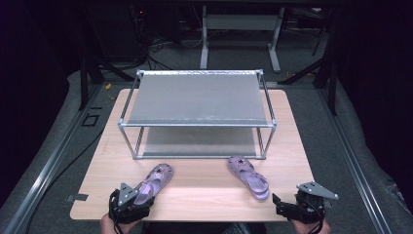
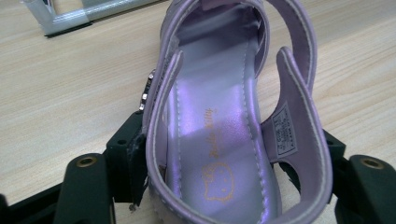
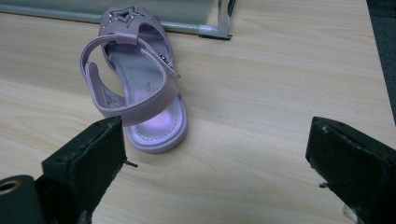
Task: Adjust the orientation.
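L gripper (image 1: 130,202) jaws half-closed round heel; R gripper (image 1: 292,207) wide open, low.

Light wooden table (image 1: 292,146), metal two-tier rack (image 1: 197,97) at back, two purple sandals (image 1: 249,176) in front

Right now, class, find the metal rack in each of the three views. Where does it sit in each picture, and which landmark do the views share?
High view: the metal rack stands at centre, on the far half of the table.
Left gripper view: one corner of it shows at the top left.
Right gripper view: its bottom rail runs along the top edge.
Shared landmark: the wooden tabletop.
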`<action>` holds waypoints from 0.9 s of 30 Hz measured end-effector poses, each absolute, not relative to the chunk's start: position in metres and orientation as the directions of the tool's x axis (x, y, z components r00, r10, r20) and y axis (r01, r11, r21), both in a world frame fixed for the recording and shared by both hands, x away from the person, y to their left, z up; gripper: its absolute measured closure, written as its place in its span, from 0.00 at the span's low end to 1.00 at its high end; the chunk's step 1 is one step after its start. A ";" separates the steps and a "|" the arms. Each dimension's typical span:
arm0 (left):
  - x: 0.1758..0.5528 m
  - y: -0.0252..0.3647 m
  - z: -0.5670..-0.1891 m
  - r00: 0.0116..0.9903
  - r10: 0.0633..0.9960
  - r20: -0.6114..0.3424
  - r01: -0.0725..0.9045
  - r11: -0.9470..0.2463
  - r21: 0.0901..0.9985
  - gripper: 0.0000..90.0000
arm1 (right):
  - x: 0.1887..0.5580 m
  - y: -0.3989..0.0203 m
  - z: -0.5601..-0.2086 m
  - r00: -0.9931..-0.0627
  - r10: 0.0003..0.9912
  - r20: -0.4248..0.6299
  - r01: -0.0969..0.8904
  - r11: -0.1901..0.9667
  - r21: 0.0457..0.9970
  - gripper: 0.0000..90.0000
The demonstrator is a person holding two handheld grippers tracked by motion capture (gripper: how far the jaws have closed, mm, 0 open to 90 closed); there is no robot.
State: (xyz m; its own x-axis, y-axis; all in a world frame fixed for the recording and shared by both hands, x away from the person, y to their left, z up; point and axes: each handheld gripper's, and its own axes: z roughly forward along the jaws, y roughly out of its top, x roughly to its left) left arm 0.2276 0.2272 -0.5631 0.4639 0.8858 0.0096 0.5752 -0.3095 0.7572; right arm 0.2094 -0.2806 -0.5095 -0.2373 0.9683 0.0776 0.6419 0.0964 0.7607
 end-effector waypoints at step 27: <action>0.228 0.228 -0.563 0.474 0.880 0.000 0.567 -0.305 0.765 0.42 | 0.209 -0.281 -0.510 -0.234 0.969 0.079 0.643 0.094 0.760 0.05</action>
